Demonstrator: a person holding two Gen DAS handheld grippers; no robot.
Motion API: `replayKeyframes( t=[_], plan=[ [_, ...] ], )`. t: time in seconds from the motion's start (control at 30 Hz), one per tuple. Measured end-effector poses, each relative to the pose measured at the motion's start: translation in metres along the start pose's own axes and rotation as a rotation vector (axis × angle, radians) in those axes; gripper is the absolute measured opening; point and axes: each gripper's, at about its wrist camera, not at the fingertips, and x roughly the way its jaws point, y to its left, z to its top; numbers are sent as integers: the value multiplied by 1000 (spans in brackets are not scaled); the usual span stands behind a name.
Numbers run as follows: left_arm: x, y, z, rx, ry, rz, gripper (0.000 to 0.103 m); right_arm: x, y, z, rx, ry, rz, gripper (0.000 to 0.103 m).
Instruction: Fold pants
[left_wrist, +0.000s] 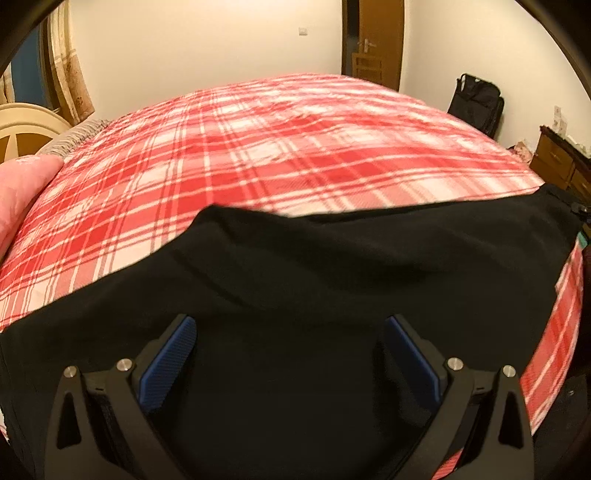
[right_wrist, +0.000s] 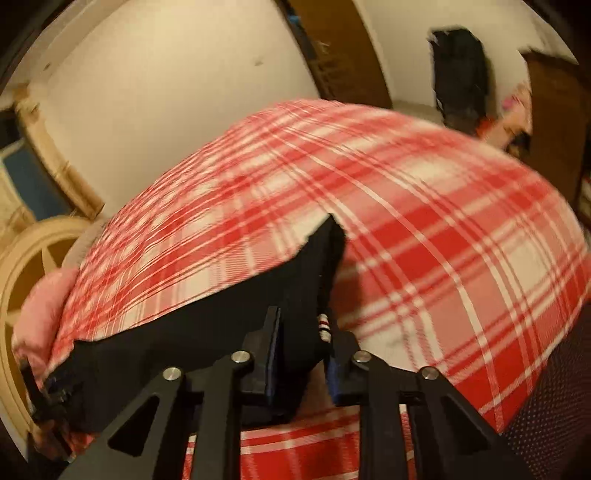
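Two grippers work the black pants on the plaid bed: your left gripper hovers spread wide above them, your right gripper pinches an edge. Next, carry that edge across.

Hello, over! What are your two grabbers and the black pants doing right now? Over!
Left tool open, over the black pants. Right tool shut on pants. Pants on plaid bed. Nothing in the way.

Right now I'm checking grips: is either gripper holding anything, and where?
The right gripper pinches the black pants at an edge. The left gripper is open, holding nothing.
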Motion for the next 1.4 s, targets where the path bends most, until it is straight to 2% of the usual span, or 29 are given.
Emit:
replayKeyframes(
  t=[0.13, 0.33, 0.47, 0.57, 0.7, 0.8, 0.87, 0.97, 1.03, 1.1, 1.2, 1.4],
  plan=[
    [-15, -10, 9, 6, -41, -57, 103, -10, 42, 1, -124, -21, 26, 19],
    [-18, -38, 22, 11, -62, -220, 103, -11, 110, -17, -315, -23, 68, 19],
    [-5, -63, 30, 6, -36, -331, 100, -1, 149, -43, -436, 12, 91, 19],
    [0, -85, 35, 29, -31, -379, 95, 11, 175, -65, -552, 34, 83, 19],
    [8, -106, 42, 20, -25, -488, 95, 35, 194, -90, -632, 99, 111, 19],
    [17, -122, 50, -2, -13, -564, 95, 49, 201, -103, -660, 153, 163, 19],
    [26, -133, 52, -3, 8, -596, 91, 50, 202, -107, -686, 181, 204, 21],
    [39, -149, 55, -14, 53, -634, 87, 38, 195, -104, -720, 161, 233, 26],
    [44, -159, 55, -22, 76, -661, 87, 29, 180, -94, -694, 137, 251, 31],
    [48, -168, 55, -23, 93, -687, 84, 23, 164, -84, -664, 115, 256, 43],
    [50, -184, 57, -2, 115, -712, 80, 20, 141, -71, -588, 75, 242, 44],
    [54, -204, 64, -5, 132, -716, 80, 14, 131, -58, -498, 23, 344, 44]
  ],
)
